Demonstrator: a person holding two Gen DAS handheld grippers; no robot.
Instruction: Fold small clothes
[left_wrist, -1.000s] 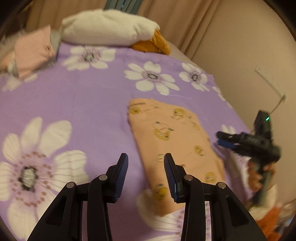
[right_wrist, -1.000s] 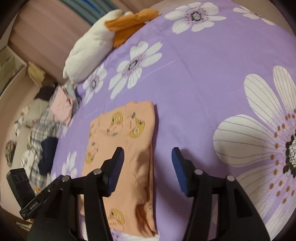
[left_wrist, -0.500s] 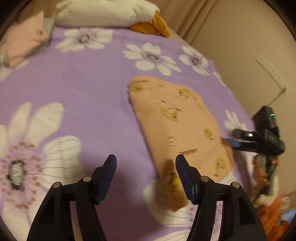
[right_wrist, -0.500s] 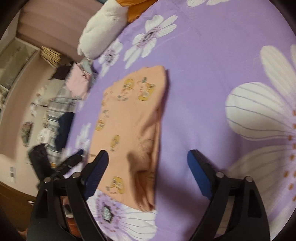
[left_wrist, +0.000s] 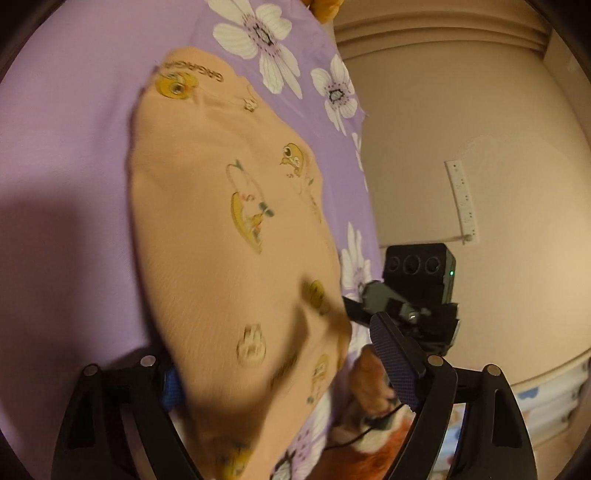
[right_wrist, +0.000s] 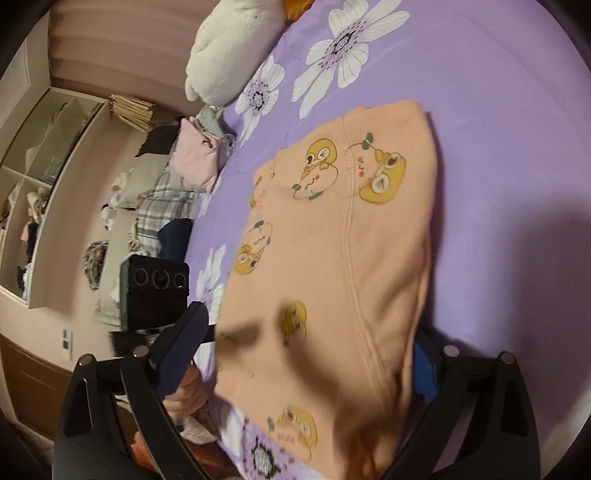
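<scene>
A folded orange garment (left_wrist: 229, 229) with yellow duck prints lies on the purple flowered bedspread (left_wrist: 66, 110); it also shows in the right wrist view (right_wrist: 354, 236). My left gripper (left_wrist: 284, 365) is open wide, its jaws on either side of the garment's near end, the left pad partly hidden under the cloth. My right gripper (right_wrist: 306, 354) is open wide and straddles the same near end from the other side, its right pad partly hidden by the cloth. Each gripper shows in the other's view, close beside the garment.
A white and orange plush pillow (right_wrist: 236, 48) lies at the head of the bed. A pile of pink and plaid clothes (right_wrist: 192, 158) sits at the bed's far side, with shelves (right_wrist: 33, 192) behind. A wall with a power strip (left_wrist: 461, 199) is to the right.
Both grippers have opened wider and dropped low and forward onto the garment's near end, so that it now lies between the jaws of each.
</scene>
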